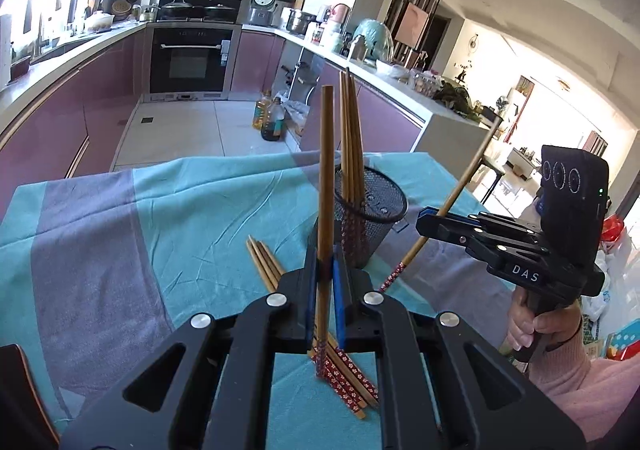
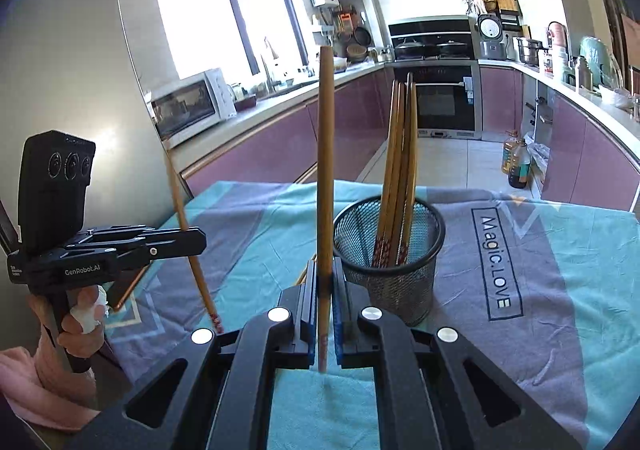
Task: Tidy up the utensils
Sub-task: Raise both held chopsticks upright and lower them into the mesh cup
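Note:
A black mesh cup (image 1: 370,216) stands on the cloth-covered table and holds several wooden chopsticks (image 1: 351,138); it also shows in the right wrist view (image 2: 390,246). My left gripper (image 1: 325,274) is shut on one chopstick (image 1: 325,178), held upright just left of the cup. My right gripper (image 2: 325,282) is shut on another chopstick (image 2: 325,154), upright and left of the cup. In the left wrist view the right gripper (image 1: 430,218) holds its chopstick (image 1: 460,194) tilted, right of the cup. Several loose chopsticks (image 1: 264,262) lie on the cloth under my left gripper.
The table wears a teal and grey cloth (image 2: 540,270) with printed lettering. Purple kitchen cabinets (image 2: 280,146) and an oven (image 1: 190,60) stand beyond the table's far edge. Oil bottles (image 1: 270,120) sit on the floor. A microwave (image 2: 192,102) sits on the left counter.

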Available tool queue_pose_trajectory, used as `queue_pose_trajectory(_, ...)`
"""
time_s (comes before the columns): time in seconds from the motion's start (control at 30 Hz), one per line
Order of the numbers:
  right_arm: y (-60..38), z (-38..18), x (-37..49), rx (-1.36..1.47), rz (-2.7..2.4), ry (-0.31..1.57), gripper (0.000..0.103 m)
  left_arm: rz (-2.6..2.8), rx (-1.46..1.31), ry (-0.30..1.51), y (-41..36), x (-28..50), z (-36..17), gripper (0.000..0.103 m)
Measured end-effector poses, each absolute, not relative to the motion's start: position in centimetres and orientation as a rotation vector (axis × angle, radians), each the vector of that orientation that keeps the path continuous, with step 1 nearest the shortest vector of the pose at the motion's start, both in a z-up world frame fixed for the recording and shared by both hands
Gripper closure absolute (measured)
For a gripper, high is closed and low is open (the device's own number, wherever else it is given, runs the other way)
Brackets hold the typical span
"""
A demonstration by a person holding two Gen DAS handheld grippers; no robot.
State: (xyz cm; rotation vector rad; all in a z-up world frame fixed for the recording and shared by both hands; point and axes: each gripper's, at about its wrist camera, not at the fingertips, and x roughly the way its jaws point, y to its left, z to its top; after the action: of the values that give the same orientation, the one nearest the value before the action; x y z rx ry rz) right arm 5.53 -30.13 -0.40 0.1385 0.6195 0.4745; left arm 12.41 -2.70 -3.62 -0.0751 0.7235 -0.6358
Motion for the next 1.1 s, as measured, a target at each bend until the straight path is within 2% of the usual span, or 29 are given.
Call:
queue_pose_trajectory(0.77,-33.1,6.6,6.1,0.098,0.434,0.443,0.097,-0.694,-0.098,0.544,-6.1,14.1,4.0,0.095)
queue_pose_trajectory(1.1,-33.4,7.2,8.1,0.085,0.406,0.435,0.097,-0.673,-0.058,0.475,-8.6,14.3,6.9,0.095)
